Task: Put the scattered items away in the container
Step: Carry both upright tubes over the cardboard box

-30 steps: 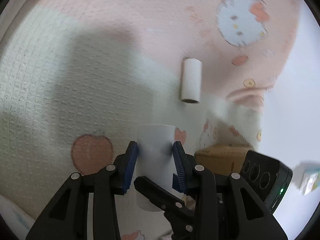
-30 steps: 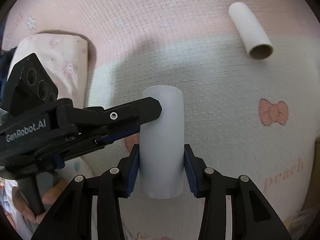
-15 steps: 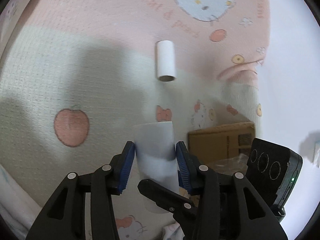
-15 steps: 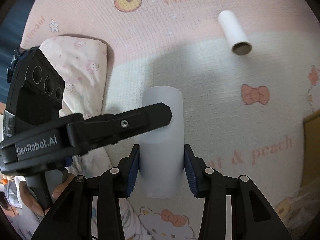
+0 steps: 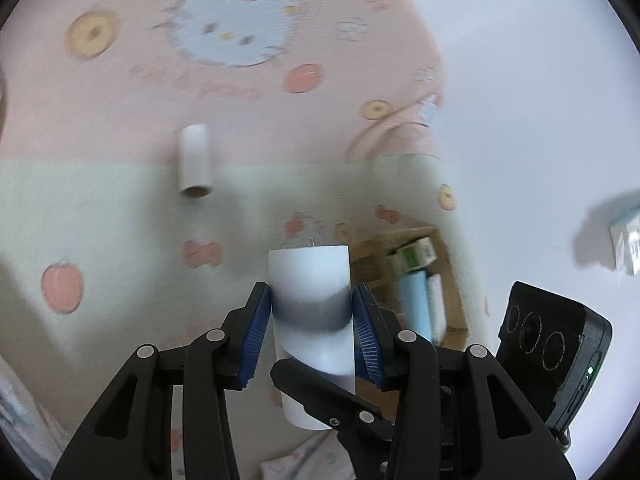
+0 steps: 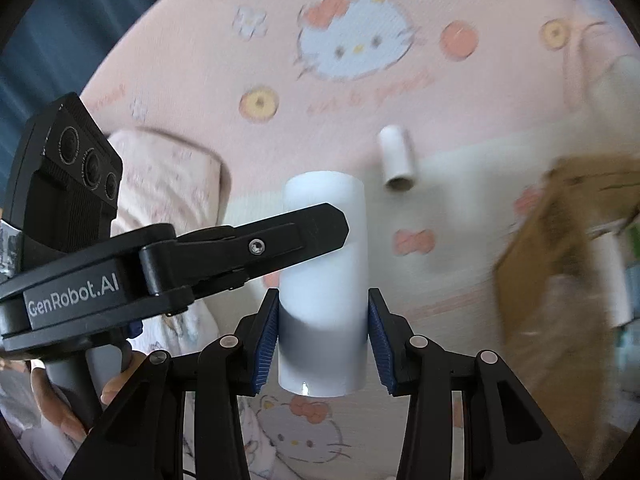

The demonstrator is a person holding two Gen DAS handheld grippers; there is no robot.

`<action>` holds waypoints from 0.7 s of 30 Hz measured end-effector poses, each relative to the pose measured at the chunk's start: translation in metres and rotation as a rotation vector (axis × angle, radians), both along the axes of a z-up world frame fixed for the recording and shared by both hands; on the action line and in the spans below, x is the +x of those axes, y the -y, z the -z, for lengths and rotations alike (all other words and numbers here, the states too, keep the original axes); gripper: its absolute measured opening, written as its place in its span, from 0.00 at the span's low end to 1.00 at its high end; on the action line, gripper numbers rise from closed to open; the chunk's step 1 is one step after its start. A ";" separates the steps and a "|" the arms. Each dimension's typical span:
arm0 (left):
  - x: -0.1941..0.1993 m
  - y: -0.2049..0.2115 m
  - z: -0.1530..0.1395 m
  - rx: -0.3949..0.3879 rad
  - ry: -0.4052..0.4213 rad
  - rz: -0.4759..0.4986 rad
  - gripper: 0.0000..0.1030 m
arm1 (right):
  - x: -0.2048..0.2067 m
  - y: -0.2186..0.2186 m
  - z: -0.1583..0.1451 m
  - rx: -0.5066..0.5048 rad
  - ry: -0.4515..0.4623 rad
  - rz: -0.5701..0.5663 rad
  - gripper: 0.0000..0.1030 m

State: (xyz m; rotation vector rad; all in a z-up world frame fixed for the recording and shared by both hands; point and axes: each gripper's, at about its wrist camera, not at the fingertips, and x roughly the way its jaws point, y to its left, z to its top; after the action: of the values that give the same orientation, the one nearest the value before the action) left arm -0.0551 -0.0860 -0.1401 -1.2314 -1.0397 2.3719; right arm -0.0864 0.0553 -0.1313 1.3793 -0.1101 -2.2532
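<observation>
Both grippers' fingers clamped on one white tube [image 5: 310, 280] (crosswise), cardboard box [image 6: 560, 240] nearby, smaller tube [image 5: 195, 162] on blanket [image 5: 120, 220]

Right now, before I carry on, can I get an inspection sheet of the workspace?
Surface: pink and cream cartoon-print bed cover.
Job's things: large white cylinder tube held aloft; small white cardboard tube lying on the cover; brown cardboard box at right, already holding items.
Clutter: patterned pillow.
Grippers: left gripper and right gripper both clamp the large tube.
Cables: nothing seen.
Surroundings: white wall, blue curtain.
</observation>
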 end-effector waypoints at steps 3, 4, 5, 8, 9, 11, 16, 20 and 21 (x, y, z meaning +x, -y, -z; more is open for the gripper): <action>-0.009 -0.021 -0.016 -0.022 -0.014 0.031 0.45 | -0.001 -0.018 -0.016 0.005 -0.029 0.032 0.39; -0.012 -0.029 -0.022 -0.029 -0.017 0.042 0.45 | -0.001 -0.025 -0.021 0.004 -0.033 0.041 0.39; -0.015 -0.036 -0.027 -0.032 -0.021 0.055 0.45 | -0.002 -0.031 -0.026 0.006 -0.042 0.047 0.39; -0.026 -0.059 -0.037 -0.032 -0.018 0.095 0.45 | -0.001 -0.050 -0.038 0.035 -0.077 0.059 0.39; -0.032 -0.069 -0.042 -0.035 -0.015 0.112 0.45 | -0.001 -0.057 -0.041 0.041 -0.083 0.065 0.39; -0.042 -0.088 -0.049 -0.053 -0.014 0.145 0.45 | -0.005 -0.075 -0.047 0.045 -0.085 0.083 0.39; -0.064 -0.139 -0.064 -0.105 -0.017 0.208 0.45 | -0.014 -0.128 -0.054 0.029 -0.067 0.132 0.39; -0.084 -0.176 -0.067 -0.153 0.010 0.264 0.45 | -0.022 -0.165 -0.054 0.015 -0.035 0.162 0.39; -0.090 -0.185 -0.065 -0.167 0.027 0.276 0.45 | -0.027 -0.176 -0.051 0.005 -0.011 0.170 0.39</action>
State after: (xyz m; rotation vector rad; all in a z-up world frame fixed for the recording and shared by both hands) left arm -0.1453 0.0994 -0.0752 -1.3686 -0.6398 2.2667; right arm -0.1129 0.2310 -0.0799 1.4068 -0.2261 -2.4001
